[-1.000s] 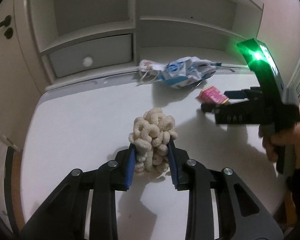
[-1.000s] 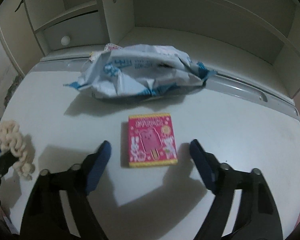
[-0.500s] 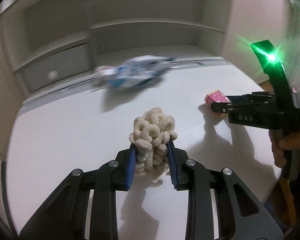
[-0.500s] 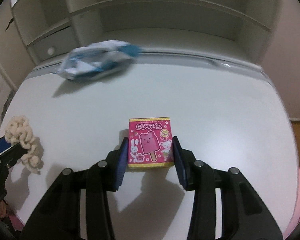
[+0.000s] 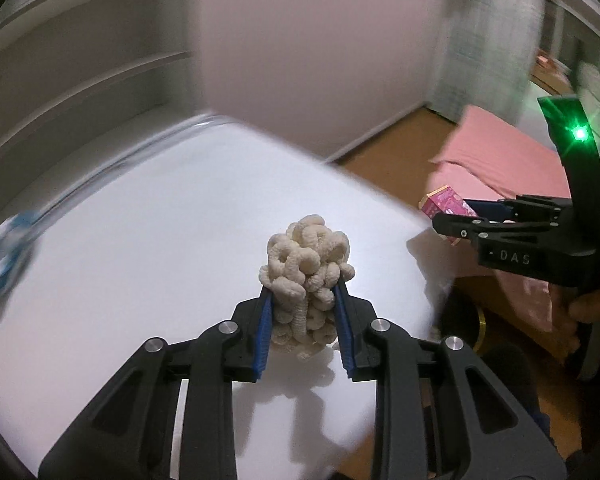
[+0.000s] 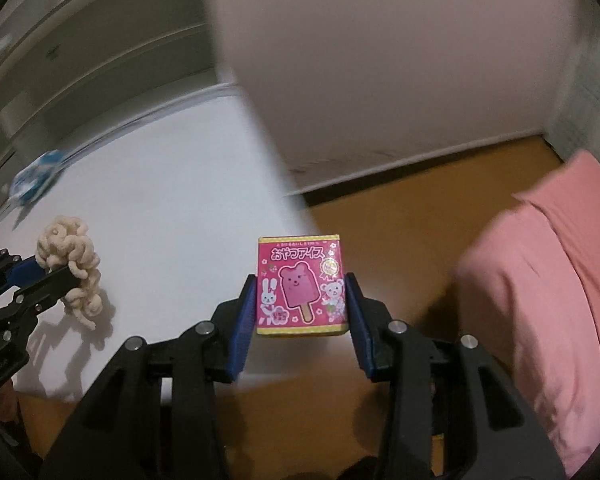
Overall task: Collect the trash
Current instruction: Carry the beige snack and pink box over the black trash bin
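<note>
1. Left gripper (image 5: 303,322): seen in the lower centre of the left wrist view. Its blue pads press on both sides of a cream curly bundle (image 5: 306,272), which stands up between them above the white table (image 5: 140,260).
2. The same bundle appears at the left edge of the right wrist view (image 6: 70,260), pinched in the left gripper (image 6: 66,276) and casting a shadow on the table (image 6: 172,208) below it.
3. Right gripper (image 6: 301,312): lower centre of the right wrist view. Its jaws are closed on a pink ice-cream box (image 6: 301,290), one pad flat against each side; the printed face, with a bear-shaped ice lolly, a rabbit and a small bear, faces the camera.
4. The box is held over the right edge of the table, with wooden floor (image 6: 380,220) behind it.
5. In the left wrist view the right gripper (image 5: 450,220) sits at the right edge, box (image 5: 446,204) in its tips, a green light (image 5: 579,133) lit on its upright, and a hand (image 5: 580,312) on its grip.
6. A blue-and-white wrapper (image 6: 36,180) lies blurred at the far left of the table in both views (image 5: 4,248).
7. A pink fabric (image 6: 548,300) fills the right side of the right wrist view.
8. Backgrounds in both views are smeared.
</note>
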{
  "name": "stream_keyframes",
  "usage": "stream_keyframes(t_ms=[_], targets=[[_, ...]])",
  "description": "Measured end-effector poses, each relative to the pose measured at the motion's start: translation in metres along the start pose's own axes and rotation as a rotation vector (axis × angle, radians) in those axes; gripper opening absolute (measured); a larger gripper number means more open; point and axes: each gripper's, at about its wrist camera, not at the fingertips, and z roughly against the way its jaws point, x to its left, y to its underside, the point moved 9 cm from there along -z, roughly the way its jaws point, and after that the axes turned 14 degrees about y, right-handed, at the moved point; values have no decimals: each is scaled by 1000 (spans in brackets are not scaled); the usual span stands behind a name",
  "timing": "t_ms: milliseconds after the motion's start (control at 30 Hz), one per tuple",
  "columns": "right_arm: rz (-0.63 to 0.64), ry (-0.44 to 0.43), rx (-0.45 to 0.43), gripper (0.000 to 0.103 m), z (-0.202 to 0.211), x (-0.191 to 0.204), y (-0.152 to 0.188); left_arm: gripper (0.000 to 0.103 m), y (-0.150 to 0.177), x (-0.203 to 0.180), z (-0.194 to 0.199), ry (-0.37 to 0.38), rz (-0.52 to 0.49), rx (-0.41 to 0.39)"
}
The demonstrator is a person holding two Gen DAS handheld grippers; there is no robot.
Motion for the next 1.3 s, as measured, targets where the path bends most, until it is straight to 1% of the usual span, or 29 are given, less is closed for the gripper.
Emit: stream_keyframes(t_ms=[100,233,300,467,567,633,767,900,1000,1233,1267,1300], targets=[[-92,54,25,42,-6,-73,25,27,-13,-53,-38,75,-62,29],[-188,106,62,42,-15,-144,60,27,-21,-124,-85,170,-144,72],[-228,131,84,42,-21,-173,78,27,-20,-148,-105,207,-166,95],[-323,161,155,42,-48,-219,133,27,-7,-208,-159,302,-202,159],[-361,175,196,42,-67,-238,160,27,7,-232,-192,330,-215,206],[-392,180,227,42,-79,-251,183,27,13,-244,-210,346,-220,231],[-426,175,285,42,-105,-260,213,27,25,-262,-246,365,-235,270],[-440,175,335,42,-127,-268,238,27,35,-264,-270,357,-236,303],[-455,169,340,42,-131,-275,246,27,40,-265,-281,355,-232,324],[-482,168,331,43,-136,-284,244,27,53,-266,-293,349,-224,365],[-485,171,328,51,-136,-285,244,27,54,-266,-297,351,-223,370],[-491,175,324,58,-135,-286,244,27,55,-267,-298,351,-223,374]])
